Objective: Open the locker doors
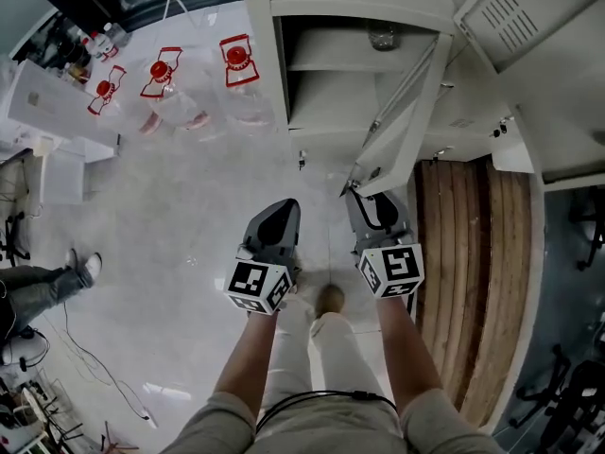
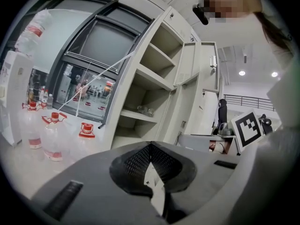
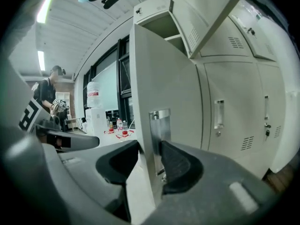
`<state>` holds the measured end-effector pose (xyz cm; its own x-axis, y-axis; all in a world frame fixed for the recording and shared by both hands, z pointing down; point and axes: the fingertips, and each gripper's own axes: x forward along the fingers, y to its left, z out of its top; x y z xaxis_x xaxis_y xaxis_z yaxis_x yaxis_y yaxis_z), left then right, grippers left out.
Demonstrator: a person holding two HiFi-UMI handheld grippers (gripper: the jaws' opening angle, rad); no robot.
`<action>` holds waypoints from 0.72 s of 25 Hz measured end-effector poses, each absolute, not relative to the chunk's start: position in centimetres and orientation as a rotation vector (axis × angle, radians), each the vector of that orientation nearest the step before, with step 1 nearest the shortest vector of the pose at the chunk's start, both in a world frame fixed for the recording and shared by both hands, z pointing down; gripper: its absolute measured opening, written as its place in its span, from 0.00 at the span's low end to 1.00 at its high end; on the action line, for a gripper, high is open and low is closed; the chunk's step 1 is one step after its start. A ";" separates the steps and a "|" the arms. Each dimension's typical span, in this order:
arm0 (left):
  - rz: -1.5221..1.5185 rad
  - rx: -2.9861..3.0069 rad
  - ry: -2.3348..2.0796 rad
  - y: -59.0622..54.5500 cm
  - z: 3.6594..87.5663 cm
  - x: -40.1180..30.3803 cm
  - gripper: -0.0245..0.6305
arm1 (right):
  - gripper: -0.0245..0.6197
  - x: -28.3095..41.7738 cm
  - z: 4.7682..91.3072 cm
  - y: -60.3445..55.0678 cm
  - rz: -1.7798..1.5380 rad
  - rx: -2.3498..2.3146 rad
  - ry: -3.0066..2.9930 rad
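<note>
A bank of pale grey lockers (image 1: 359, 26) stands ahead with open shelves showing. One lower locker door (image 1: 402, 130) is swung out towards me. My right gripper (image 1: 364, 192) sits at this door's free edge. In the right gripper view the door (image 3: 159, 74) runs between the jaws, and the pads (image 3: 176, 161) press on its metal latch plate (image 3: 159, 123). My left gripper (image 1: 274, 218) hangs apart from the lockers over the floor. Its jaws are shut with nothing between them (image 2: 150, 146). An upper door (image 1: 515, 12) also stands open.
Large water jugs with red caps (image 1: 165, 88) stand on the floor to the left of the lockers. A strip of wooden boards (image 1: 473, 253) lies at the right. Another person's legs (image 1: 38, 287) and loose cables are at the far left. My shoe (image 1: 330, 298) is below the grippers.
</note>
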<state>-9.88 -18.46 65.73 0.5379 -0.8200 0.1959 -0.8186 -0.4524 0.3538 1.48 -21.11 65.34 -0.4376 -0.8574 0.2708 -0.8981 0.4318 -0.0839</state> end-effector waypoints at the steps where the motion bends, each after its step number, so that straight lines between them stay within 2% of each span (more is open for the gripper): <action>1: -0.003 2.377 -1.334 -18.1 65.7 -9.5 0.04 | 0.28 2.2 65.4 -20.8 0.320 1.560 -2.489; 18: 0.016 2.447 -1.268 -15.6 65.0 -3.9 0.04 | 0.25 13.4 65.2 -17.1 0.272 1.778 -2.326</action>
<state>-3.95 -15.57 64.99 0.5921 -0.7850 0.1825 -0.7892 -0.5189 0.3285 13.36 -17.09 65.20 -0.2562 -0.9285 0.2690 -0.9655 0.2594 -0.0241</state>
